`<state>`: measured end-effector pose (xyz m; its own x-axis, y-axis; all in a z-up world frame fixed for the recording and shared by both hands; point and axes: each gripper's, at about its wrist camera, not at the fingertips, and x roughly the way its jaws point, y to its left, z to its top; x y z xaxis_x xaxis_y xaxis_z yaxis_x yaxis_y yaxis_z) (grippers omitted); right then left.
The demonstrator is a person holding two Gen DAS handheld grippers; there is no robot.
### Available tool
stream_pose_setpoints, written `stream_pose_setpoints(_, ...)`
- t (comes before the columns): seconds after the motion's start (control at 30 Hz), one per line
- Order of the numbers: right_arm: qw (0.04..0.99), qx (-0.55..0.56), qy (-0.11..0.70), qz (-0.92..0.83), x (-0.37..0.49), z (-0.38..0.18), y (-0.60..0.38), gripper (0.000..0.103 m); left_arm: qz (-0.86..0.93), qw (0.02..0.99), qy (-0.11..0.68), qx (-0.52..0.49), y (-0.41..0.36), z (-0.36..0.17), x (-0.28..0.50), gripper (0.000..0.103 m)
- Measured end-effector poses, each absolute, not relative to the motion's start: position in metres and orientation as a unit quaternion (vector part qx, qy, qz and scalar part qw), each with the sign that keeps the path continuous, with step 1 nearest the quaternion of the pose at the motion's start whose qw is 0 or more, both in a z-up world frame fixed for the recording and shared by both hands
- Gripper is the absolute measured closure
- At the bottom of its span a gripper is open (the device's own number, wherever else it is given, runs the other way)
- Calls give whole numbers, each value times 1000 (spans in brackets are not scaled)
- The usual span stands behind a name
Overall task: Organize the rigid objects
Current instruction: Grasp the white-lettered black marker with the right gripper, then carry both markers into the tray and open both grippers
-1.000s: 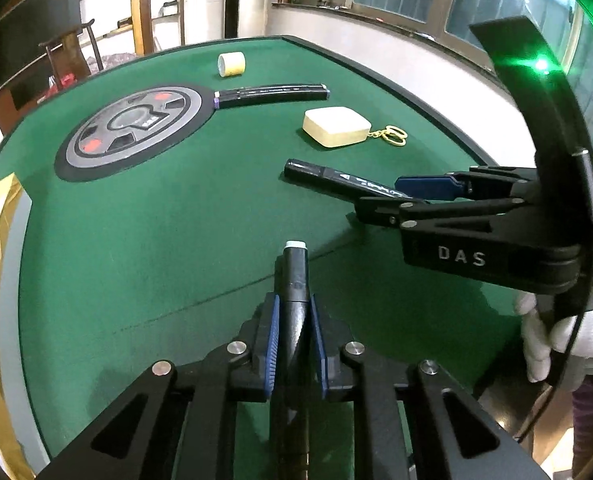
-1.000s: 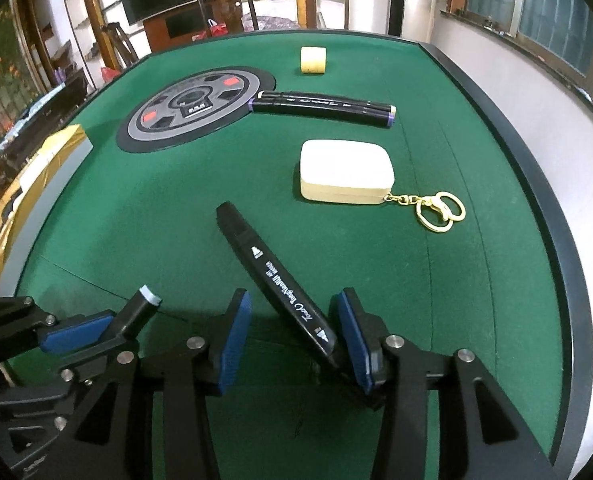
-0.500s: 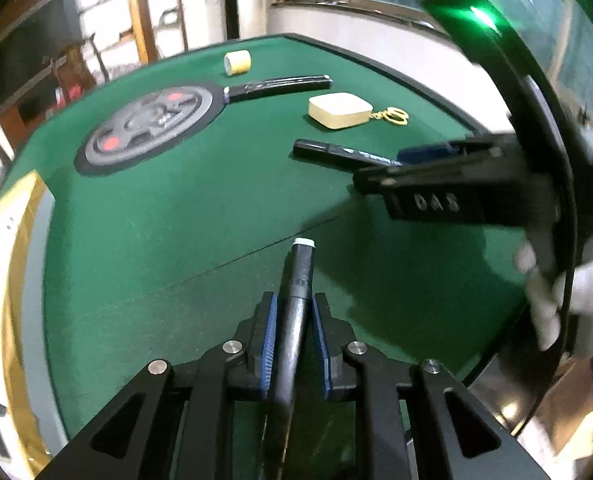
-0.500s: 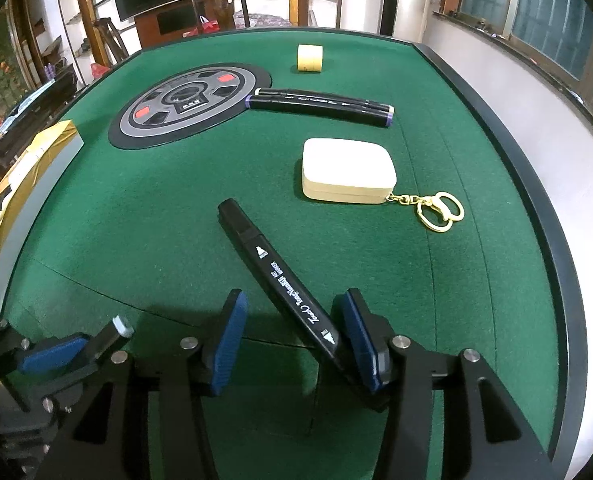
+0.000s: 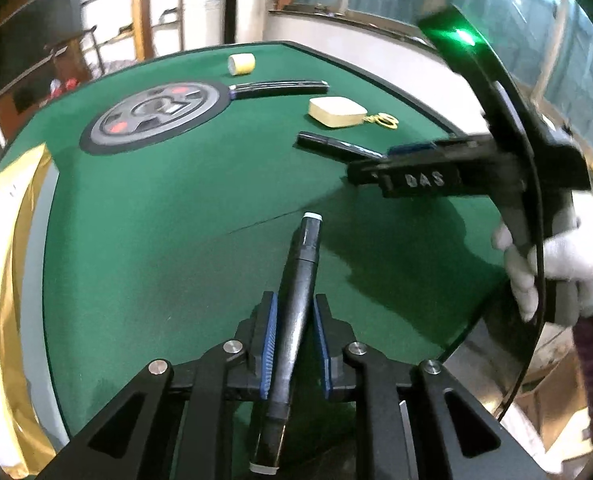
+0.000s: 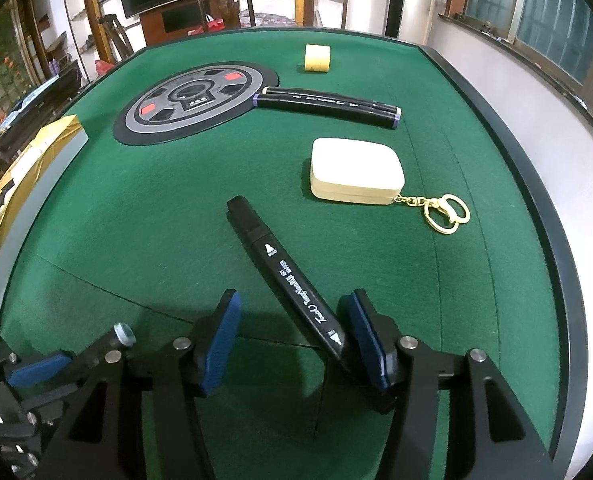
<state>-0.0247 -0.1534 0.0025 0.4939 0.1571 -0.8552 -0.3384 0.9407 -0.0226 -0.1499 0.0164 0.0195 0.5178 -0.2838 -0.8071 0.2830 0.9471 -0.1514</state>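
My left gripper [image 5: 294, 344] is shut on a black marker with a grey tip [image 5: 296, 300], held above the green felt table [image 5: 156, 240]; its tip also shows in the right wrist view [image 6: 122, 334]. My right gripper [image 6: 294, 332] is open and straddles the near end of a second black marker [image 6: 284, 276] lying on the felt, which rests against the right finger [image 6: 366, 344]. The right gripper also shows in the left wrist view [image 5: 380, 166]. Two more black markers [image 6: 328, 106] lie side by side further back.
A cream case with a gold key clip [image 6: 356, 172] lies beyond the marker. A round grey and black disc [image 6: 194, 102] sits at back left, a roll of yellow tape [image 6: 317, 57] at the far edge. A gold box [image 6: 28, 160] lies on the left. The table's black rim [image 6: 536, 184] curves along the right.
My left gripper has pulled back and up with its marker, which now tilts to the right. My right gripper has stayed open around the lying marker.
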Motion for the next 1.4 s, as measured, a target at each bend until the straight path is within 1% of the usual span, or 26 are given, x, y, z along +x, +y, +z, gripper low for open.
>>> stream_pose_setpoints(0.03, 860, -94, 481, 145, -26, 3, -153, 53, -162, 871, 464, -12, 21, 20, -150, 86)
stream_pose_setpoints(0.07, 860, -93, 481, 146, -27, 3, -152, 59, -161, 871, 463, -18, 24, 20, -150, 86)
stream_pose_setpoints(0.1, 860, -92, 480, 147, -29, 3, -151, 63, -158, 873, 460, -28, 29, 22, -150, 86)
stream_pose_setpoints(0.13, 860, -90, 480, 147, -30, 4, -151, 71, -158, 875, 457, -35, 32, 24, -152, 86)
stream_pose_setpoints(0.17, 860, -91, 480, 145, -31, 4, -150, 81, -157, 877, 452, -41, 35, 27, -154, 86)
stream_pose_setpoints(0.2, 860, -87, 482, 147, -32, 5, -150, 86, -156, 879, 449, -45, 38, 30, -155, 86)
stream_pose_setpoints(0.23, 859, -81, 484, 148, -33, 5, -150, 88, -158, 879, 447, -52, 41, 32, -157, 89)
stream_pose_setpoints(0.27, 858, -74, 486, 149, -34, 6, -150, 88, -166, 876, 448, -69, 46, 35, -159, 89)
stream_pose_setpoints(0.53, 860, -34, 480, 168, -52, 14, -141, 88, -164, 883, 427, -103, 66, 48, -172, 89)
stream_pose_setpoints(0.73, 863, -31, 470, 184, -72, 26, -128, 88, -154, 888, 416, -126, 83, 57, -181, 89)
stream_pose_setpoints(1.03, 861, -35, 459, 215, -96, 42, -100, 88, -138, 901, 388, -132, 103, 75, -205, 89)
stream_pose_setpoints(1.4, 860, -50, 443, 248, -113, 65, -63, 88, -111, 908, 371, -161, 139, 83, -218, 89)
